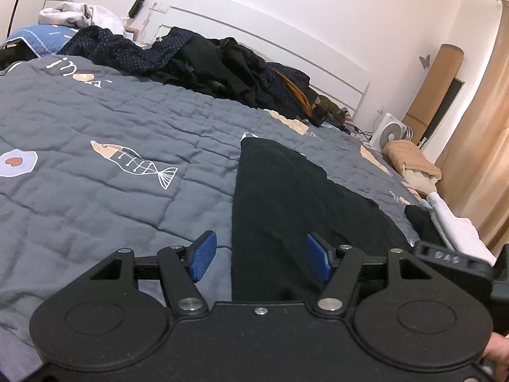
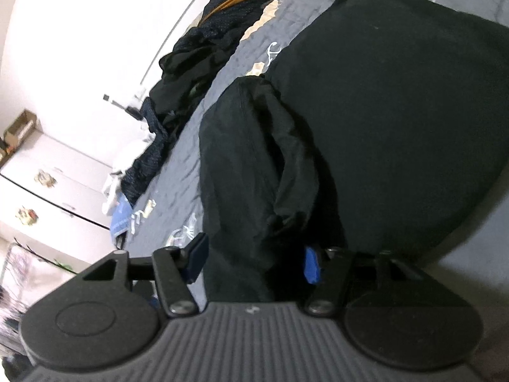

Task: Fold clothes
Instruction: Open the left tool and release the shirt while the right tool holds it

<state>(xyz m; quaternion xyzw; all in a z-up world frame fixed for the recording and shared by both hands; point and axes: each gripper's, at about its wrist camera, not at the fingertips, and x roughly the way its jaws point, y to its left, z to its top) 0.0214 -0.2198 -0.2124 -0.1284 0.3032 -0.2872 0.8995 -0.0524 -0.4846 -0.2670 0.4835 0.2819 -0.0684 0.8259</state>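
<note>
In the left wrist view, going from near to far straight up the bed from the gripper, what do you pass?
left gripper, jaws apart → black garment laid flat on the quilt → heap of dark clothes → white headboard

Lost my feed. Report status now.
Left gripper open over the black garment's edge. Right gripper open, straddling it. Clothes pile far off; nothing blocking.
</note>
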